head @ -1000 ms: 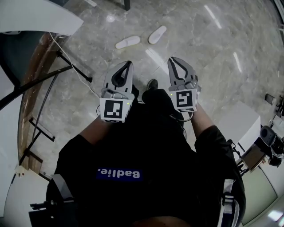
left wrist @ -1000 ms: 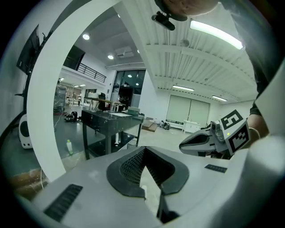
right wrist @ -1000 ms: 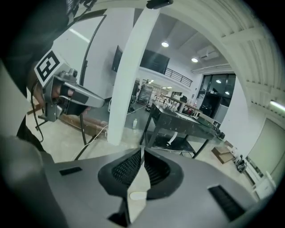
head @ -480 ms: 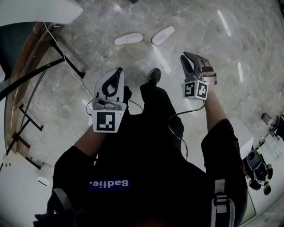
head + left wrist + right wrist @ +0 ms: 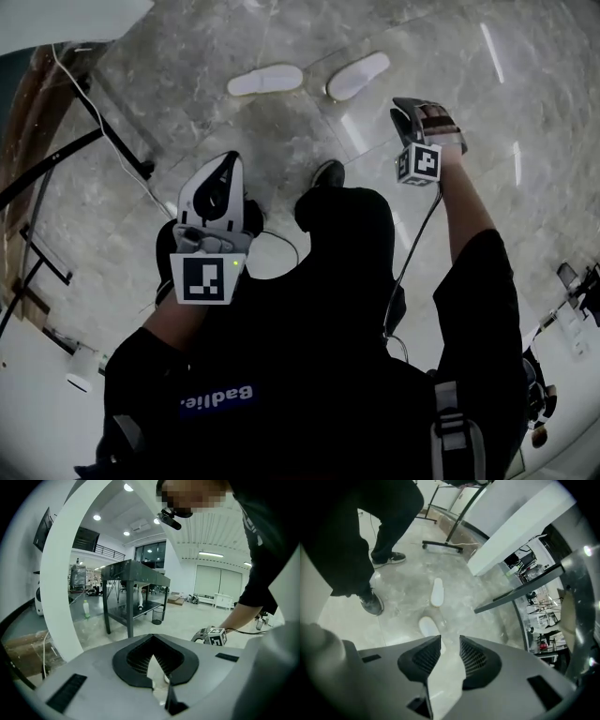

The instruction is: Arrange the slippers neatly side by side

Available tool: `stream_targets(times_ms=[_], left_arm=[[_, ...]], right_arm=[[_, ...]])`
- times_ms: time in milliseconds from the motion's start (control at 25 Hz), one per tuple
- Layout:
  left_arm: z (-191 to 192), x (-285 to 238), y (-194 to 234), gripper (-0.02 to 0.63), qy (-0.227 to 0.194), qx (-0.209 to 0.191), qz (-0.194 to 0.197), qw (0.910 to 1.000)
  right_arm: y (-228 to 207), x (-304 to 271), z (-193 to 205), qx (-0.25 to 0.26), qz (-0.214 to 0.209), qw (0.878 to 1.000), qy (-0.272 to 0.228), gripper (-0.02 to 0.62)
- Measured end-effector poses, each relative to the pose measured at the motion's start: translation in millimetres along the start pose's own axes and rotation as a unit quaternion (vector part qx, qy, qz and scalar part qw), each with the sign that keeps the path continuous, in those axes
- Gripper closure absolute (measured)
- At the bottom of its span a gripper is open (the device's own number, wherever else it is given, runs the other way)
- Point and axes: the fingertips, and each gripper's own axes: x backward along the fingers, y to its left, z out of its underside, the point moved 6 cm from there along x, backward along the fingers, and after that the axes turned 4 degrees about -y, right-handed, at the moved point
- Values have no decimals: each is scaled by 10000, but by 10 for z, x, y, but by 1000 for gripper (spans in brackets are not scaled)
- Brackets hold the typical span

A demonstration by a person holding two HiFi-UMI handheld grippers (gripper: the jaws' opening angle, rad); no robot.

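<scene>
Two white slippers lie apart on the marble floor, the left one (image 5: 265,81) crosswise and the right one (image 5: 357,75) slanted. In the right gripper view the far slipper (image 5: 437,592) and the near slipper (image 5: 427,626) show just beyond the jaws. My right gripper (image 5: 406,105) hangs to the right of the right slipper, pointing steeply down. Its jaws have just been opening and stand open (image 5: 450,641), with only floor between them. My left gripper (image 5: 228,161) is shut and empty, well short of the left slipper. Its closed tips (image 5: 152,638) point nearly level across the room.
The person's black shoe (image 5: 326,173) stands between the grippers. Black stand legs (image 5: 103,141) and a white cable (image 5: 80,89) cross the floor at left, beside a wooden strip. A white curved desk (image 5: 511,522) rises nearby. A dark metal table (image 5: 133,573) stands across the room.
Both grippers have sunk towards the floor. The right one swung out to the right, rolled over and opened its jaws. The left stayed shut. The slippers have not been touched.
</scene>
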Motion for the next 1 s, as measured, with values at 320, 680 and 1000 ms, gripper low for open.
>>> stream_targets(times_ms=[320, 680, 1000], left_arm=[[1260, -790, 237, 606, -309, -94, 203, 9993], [1870, -1045, 504, 606, -328, -165, 7, 9993], [1979, -1100, 555, 606, -305, -230, -78, 9992]], right_arm=[[656, -1803, 335, 973, -415, 9944, -13, 494], [1153, -2957, 631, 1402, -853, 9854, 452, 494], [1239, -3195, 620, 1365, -827, 9852, 621, 596]])
